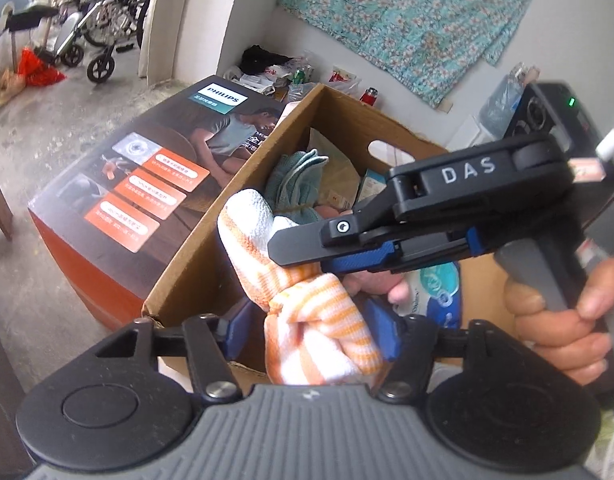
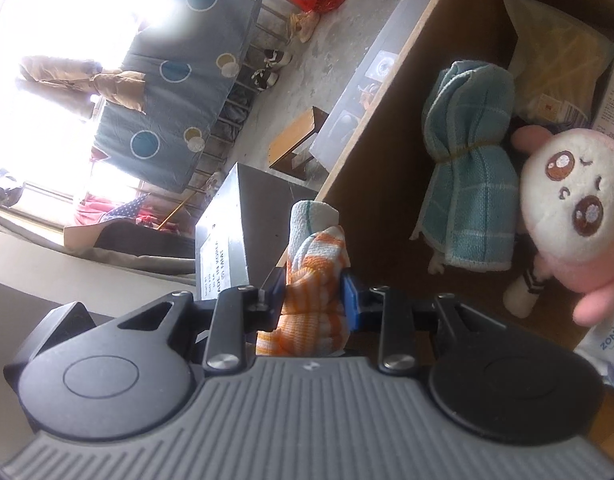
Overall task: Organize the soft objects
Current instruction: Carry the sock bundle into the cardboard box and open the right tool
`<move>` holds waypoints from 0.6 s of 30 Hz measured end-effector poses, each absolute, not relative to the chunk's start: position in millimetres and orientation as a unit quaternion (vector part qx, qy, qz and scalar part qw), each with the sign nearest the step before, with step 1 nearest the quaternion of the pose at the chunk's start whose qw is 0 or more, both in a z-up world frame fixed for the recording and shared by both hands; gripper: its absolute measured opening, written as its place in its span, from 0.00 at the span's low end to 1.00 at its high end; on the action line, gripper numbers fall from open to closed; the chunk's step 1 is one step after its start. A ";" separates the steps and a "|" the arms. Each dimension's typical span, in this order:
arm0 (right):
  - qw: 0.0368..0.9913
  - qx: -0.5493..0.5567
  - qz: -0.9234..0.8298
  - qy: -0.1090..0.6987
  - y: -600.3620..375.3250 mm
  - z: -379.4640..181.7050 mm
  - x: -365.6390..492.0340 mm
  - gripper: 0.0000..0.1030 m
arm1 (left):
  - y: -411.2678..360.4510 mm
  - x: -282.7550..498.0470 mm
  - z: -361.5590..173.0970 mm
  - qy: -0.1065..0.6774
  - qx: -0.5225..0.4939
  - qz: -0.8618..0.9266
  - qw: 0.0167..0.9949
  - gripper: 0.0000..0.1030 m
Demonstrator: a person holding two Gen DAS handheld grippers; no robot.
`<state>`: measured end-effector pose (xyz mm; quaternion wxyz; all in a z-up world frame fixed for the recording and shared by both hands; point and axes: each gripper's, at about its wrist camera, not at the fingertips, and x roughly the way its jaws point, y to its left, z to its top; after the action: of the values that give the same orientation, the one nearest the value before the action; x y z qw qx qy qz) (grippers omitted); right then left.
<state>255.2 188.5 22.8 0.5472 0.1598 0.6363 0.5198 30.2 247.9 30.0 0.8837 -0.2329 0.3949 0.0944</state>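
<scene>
Orange-striped towel [image 2: 313, 280] pinched in right gripper [image 2: 313, 300] beside cardboard box [image 2: 371, 128] wall; left gripper [image 1: 311, 332] spread.

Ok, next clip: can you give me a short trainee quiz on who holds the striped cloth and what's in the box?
1. True or false: the right tongs are clamped on the striped cloth.
2. What lies in the cardboard box right beside the plush toy? A) a cup B) a rolled teal towel C) a book
3. Short answer: which tongs stand open with the cloth between their pads?

Key: 1 true. 2 B. 3 the left tongs.
</scene>
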 end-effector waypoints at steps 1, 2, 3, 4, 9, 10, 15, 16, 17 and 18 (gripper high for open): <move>0.545 0.164 0.516 0.640 188.4 20.4 258.8 0.28 | 250.4 27.5 30.7 0.389 -0.244 0.094 0.883 0.65; 0.540 0.172 0.513 0.644 188.2 16.6 263.1 0.28 | 253.2 26.4 31.0 0.382 -0.254 0.095 0.884 0.66; 0.538 0.179 0.509 0.647 187.6 13.4 266.7 0.28 | 254.3 23.3 33.8 0.376 -0.260 0.097 0.884 0.67; 0.539 0.180 0.506 0.649 187.7 11.0 269.8 0.28 | 256.1 20.0 36.7 0.369 -0.266 0.097 0.886 0.68; 0.555 0.159 0.494 0.651 194.4 0.2 278.3 0.27 | 266.9 9.2 49.8 0.339 -0.281 0.105 0.892 0.70; 0.556 0.152 0.489 0.654 197.8 -4.7 279.2 0.27 | 268.1 8.0 51.8 0.335 -0.284 0.107 0.892 0.70; 0.548 0.114 0.480 0.675 218.5 -29.6 266.1 0.25 | 270.8 8.0 54.6 0.331 -0.280 0.113 0.894 0.70; 0.549 0.101 0.478 0.678 222.1 -32.4 262.3 0.25 | 270.6 8.4 54.4 0.331 -0.278 0.114 0.894 0.70; 0.551 0.088 0.475 0.681 225.4 -35.7 258.7 0.25 | 270.7 9.5 53.9 0.332 -0.277 0.114 0.894 0.70; 0.555 0.072 0.470 0.683 228.9 -40.1 254.0 0.25 | 270.2 9.8 53.5 0.334 -0.276 0.115 0.894 0.70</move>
<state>254.0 228.9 -40.1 0.5548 0.0719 0.6829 0.4698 9.8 270.2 53.5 0.8939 -0.2761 0.3340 0.1148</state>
